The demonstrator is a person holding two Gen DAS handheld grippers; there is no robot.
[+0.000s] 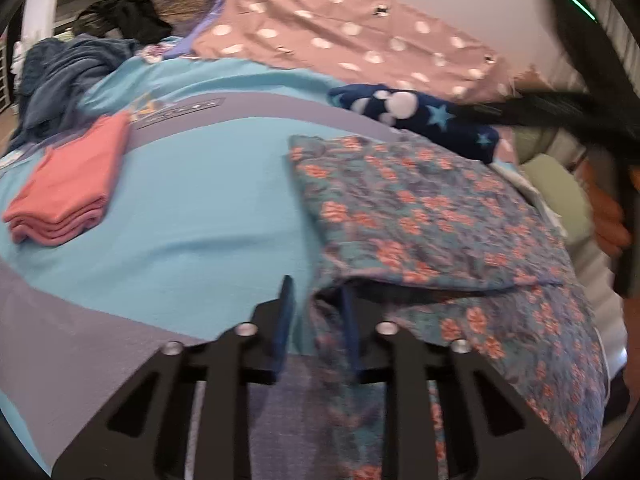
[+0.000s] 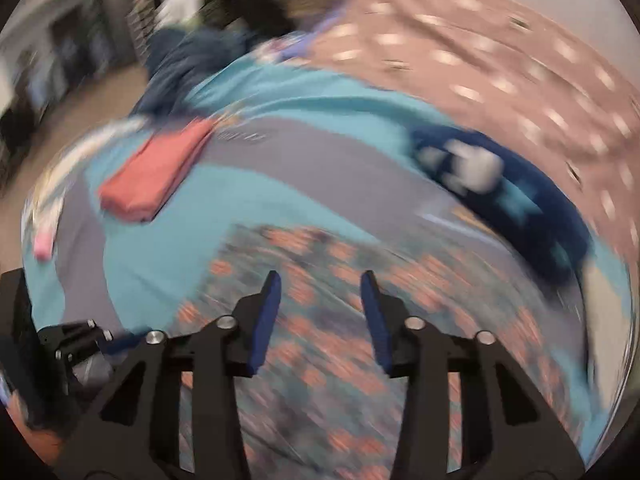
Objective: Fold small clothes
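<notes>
- Your left gripper sits low over the near edge of the bed, which is covered by a turquoise sheet with grey bands.
- Its blue-padded fingers are a little apart, with a bunched fold of the floral garment between them; the right pad is partly hidden by cloth, so you cannot tell whether they grip it.
- The floral garment, blue-grey with coral flowers, lies on the near right part of the bed, its upper layer doubled over the lower one.
- Your right gripper hangs above the same floral garment; this view is blurred by motion. Its fingers are spread apart with nothing between them.
- A folded pink garment rests near the bed's left edge, well apart from the floral one.
- A navy garment with stars lies just beyond the floral garment.
- A pink polka-dot blanket covers the bed's far side.
</notes>
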